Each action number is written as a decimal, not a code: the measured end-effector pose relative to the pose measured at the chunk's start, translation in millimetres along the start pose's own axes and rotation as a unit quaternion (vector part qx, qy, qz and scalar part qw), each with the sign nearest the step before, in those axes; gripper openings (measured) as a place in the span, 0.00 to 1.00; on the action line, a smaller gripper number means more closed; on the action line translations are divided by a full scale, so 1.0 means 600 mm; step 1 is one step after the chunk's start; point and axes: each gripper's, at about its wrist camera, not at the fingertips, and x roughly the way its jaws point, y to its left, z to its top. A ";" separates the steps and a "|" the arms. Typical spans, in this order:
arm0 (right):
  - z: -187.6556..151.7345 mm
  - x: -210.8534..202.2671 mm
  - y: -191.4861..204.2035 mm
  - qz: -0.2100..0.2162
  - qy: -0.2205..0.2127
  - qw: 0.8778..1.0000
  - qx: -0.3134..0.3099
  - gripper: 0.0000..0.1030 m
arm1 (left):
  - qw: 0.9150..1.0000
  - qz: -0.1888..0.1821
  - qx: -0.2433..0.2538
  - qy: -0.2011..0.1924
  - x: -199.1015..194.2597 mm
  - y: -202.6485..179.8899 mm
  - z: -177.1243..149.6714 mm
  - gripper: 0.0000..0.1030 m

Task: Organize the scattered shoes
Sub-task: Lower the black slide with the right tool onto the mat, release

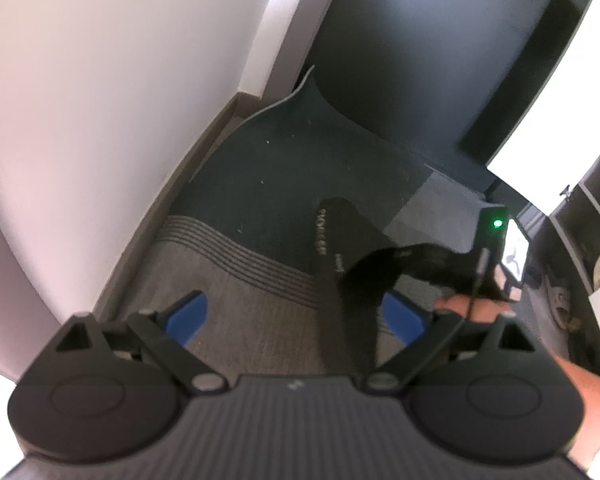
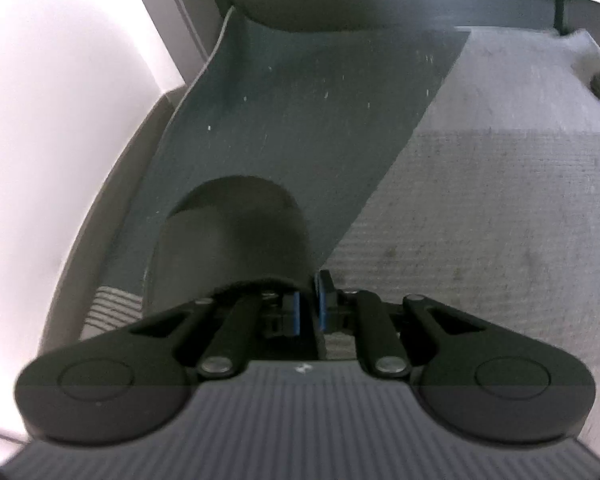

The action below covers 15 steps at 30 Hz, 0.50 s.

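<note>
Right gripper (image 2: 308,304) clenched on smooth black slide sandal (image 2: 236,232), rounded toe ahead over ribbed grey carpet (image 2: 480,208). Left gripper (image 1: 296,316) released, empty. Sandal lettering illegible.

**Carpet floor, mat, one sandal**

Grey ribbed carpet floor (image 2: 480,208). Dark green rectangular doormat with striped near edge (image 1: 284,168) lies flat on it, far-left, against white wall skirting. Tan strappy sandal (image 1: 560,300) on carpet far right, near open white shelf unit (image 1: 596,216).
</note>
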 end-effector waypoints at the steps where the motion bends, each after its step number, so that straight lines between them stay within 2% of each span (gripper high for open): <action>1: -0.004 0.002 0.010 0.000 0.003 1.000 0.001 0.12 | 1.000 0.001 0.000 0.000 0.000 0.001 0.001 0.93; 7: -0.029 0.015 0.073 -0.009 0.016 1.000 -0.012 0.12 | 1.000 0.011 -0.012 -0.006 -0.006 0.014 0.005 0.93; 15: -0.055 0.040 0.114 -0.026 0.046 0.999 -0.005 0.12 | 1.000 0.011 -0.020 0.005 0.006 0.024 0.008 0.93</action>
